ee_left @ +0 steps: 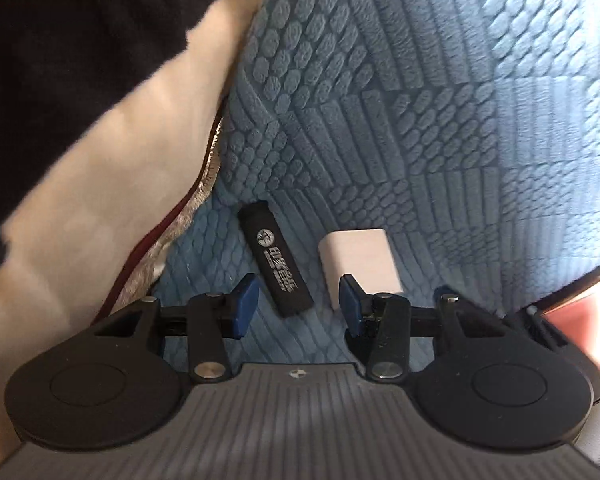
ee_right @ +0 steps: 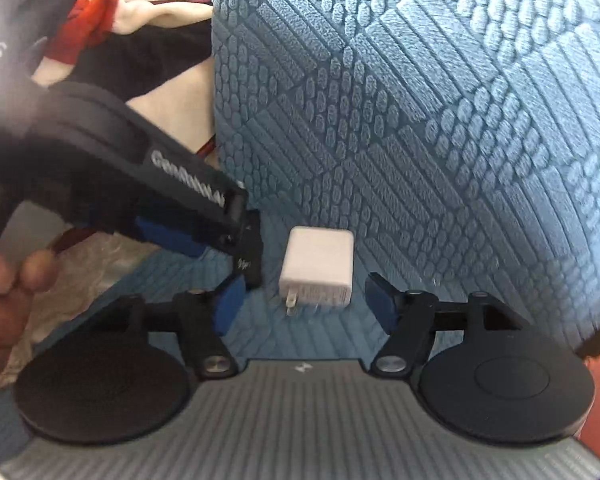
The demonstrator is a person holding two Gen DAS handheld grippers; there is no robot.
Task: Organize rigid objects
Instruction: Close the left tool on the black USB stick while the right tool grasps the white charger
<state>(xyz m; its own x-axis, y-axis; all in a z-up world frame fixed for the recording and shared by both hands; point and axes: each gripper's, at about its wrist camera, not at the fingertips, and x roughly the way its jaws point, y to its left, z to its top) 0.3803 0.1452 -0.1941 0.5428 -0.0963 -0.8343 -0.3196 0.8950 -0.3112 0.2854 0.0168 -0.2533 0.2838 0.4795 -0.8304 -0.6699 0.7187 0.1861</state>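
A black stick-shaped object with white printing (ee_left: 274, 258) lies on the blue textured sofa seat (ee_left: 228, 252), with a white plug adapter (ee_left: 358, 266) just to its right. My left gripper (ee_left: 299, 306) is open, its blue pads on either side of the black object's near end. In the right wrist view the white adapter (ee_right: 316, 268), prongs toward me, lies between the open fingers of my right gripper (ee_right: 306, 304). The left gripper (ee_right: 204, 216) reaches in from the left over the black object (ee_right: 252, 252), mostly hiding it.
The blue textured sofa backrest (ee_left: 420, 100) rises right behind the objects. A cream and black blanket (ee_left: 100, 160) is piled on the left. Red and dark fabric (ee_right: 88, 24) lies further back left. A hand (ee_right: 4, 280) holds the left gripper.
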